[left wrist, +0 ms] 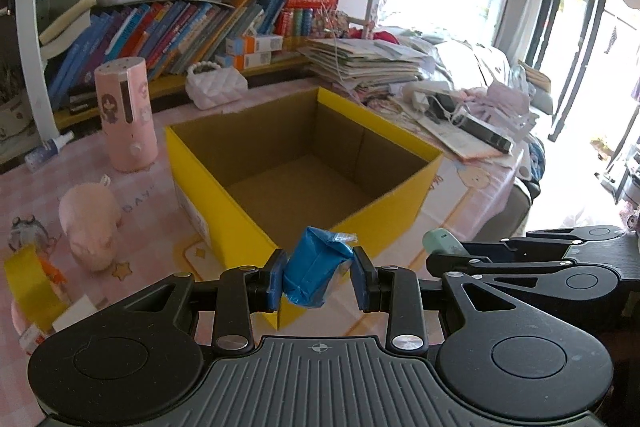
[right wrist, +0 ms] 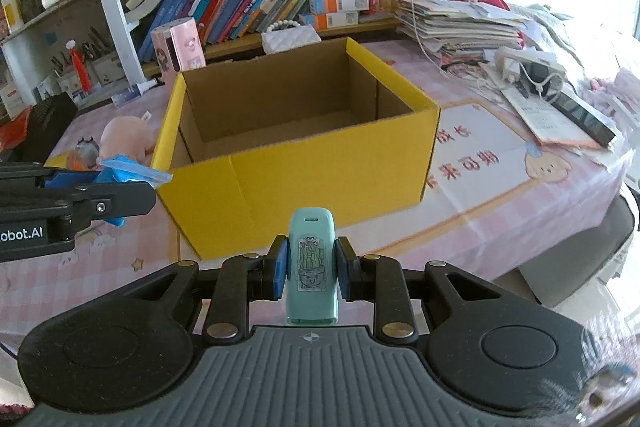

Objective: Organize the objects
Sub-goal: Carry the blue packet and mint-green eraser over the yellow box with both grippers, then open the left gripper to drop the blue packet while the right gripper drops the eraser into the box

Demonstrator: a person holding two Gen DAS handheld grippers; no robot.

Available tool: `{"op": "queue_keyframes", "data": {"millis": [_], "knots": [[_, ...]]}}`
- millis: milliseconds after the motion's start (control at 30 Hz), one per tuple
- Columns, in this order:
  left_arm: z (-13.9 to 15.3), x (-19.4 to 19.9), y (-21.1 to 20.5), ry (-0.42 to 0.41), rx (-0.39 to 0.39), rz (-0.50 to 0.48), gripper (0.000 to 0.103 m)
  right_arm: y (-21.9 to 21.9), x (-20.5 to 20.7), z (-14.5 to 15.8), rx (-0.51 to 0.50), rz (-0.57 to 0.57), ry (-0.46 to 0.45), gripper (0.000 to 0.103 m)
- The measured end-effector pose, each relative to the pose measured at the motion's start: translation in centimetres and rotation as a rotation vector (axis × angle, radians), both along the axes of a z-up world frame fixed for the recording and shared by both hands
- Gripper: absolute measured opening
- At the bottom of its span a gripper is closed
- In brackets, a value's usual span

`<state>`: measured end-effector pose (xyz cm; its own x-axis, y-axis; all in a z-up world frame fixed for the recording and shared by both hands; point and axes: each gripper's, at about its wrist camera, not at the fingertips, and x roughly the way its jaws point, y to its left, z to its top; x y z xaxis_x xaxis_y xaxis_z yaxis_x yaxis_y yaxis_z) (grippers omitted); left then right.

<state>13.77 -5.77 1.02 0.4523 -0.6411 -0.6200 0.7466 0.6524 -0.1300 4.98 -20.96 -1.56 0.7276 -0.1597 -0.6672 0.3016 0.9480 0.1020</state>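
On the bench (right wrist: pixel 500 187), left of the box, a pink pig toy (left wrist: pixel 90 223) is seen lying on the pink checked cloth. The open yellow box (right wrist: pixel 296 163) is placed at the middle, its inside bare. Just before it, a blue packet (left wrist: pixel 316 267) is held clamped in the left gripper (left wrist: pixel 319 277) jaws. Further right, a mint green device (right wrist: pixel 311 267) with a cactus sticker is gripped upright by the right gripper (right wrist: pixel 311 269) jaws, nearly closed

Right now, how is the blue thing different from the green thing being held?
The blue wrapped packet is crinkly and lumpy; the mint-green case is smooth and hard. The packet is plain; the case has a cactus sticker. Both are pinched in a hand-held gripper in front of the yellow box.
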Motion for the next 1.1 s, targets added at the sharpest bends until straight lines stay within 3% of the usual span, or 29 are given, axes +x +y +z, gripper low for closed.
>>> {"op": "queue_keyframes", "data": {"millis": [400,700,867,1100], "knots": [[1.0,2.4,-3.5,-0.026,-0.031,0.044,0.032,-4.0,3.7,2.1,-0.022,0.049,-0.074,0.023],[0.2,5.4,-7.9,-0.029,0.004,0.107,0.032,-7.6,8.8,3.9,-0.049,0.130,-0.159,0.023],[-1.4,6.1,-9.8,-0.010,0.064,0.148,0.032,-8.6,12.6,3.4,-0.073,0.218,-0.139,0.023],[-2.8,7.7,-11.0,-0.016,0.149,0.216,0.032,-8.9,17.4,1.0,-0.111,0.358,-0.037,0.023]]}}
